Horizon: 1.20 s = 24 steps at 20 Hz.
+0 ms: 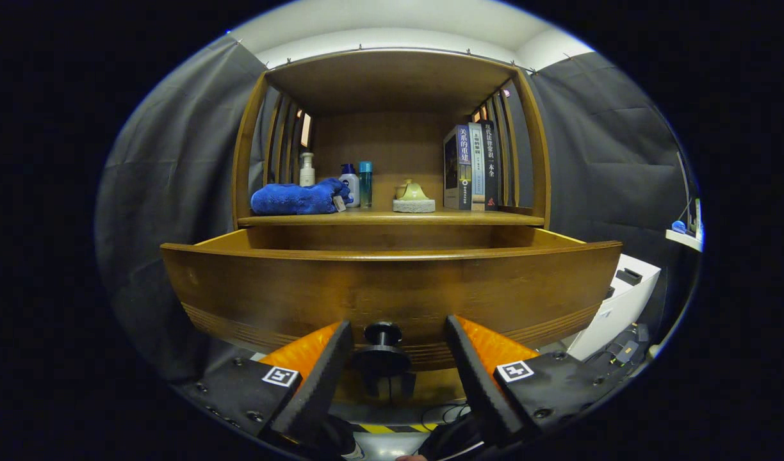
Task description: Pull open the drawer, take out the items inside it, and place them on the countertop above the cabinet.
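Observation:
The wooden drawer (392,288) stands pulled out toward me from the cabinet, its broad front panel facing the camera. Its inside is hidden behind that panel. A dark round knob (382,349) sticks out low on the drawer front. My gripper (398,346) is open, one finger on each side of the knob with a gap to it on both sides. Above the drawer runs the wooden countertop (469,218).
On the countertop lie a folded blue towel (299,198), a white pump bottle (307,169), two small bottles (359,184), a small green teapot on a stone base (413,196) and three upright books (472,168). A white unit (622,301) stands low beside the cabinet.

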Available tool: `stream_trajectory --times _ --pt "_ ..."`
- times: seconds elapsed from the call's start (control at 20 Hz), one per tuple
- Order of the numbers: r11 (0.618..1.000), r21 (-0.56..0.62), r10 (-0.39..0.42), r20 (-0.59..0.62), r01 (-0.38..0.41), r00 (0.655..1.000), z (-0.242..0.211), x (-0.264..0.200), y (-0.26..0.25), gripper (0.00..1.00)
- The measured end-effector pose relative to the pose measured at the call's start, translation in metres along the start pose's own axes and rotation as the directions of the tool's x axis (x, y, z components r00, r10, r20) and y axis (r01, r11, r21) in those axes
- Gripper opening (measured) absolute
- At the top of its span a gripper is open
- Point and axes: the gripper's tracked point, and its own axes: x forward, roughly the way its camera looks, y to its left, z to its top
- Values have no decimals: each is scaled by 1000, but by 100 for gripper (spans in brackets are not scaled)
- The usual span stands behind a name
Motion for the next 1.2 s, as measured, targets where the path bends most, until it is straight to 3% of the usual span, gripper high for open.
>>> stream_trajectory --times 1.2 --pt "1000 -3 0 -5 0 1000 30 123 3 97"
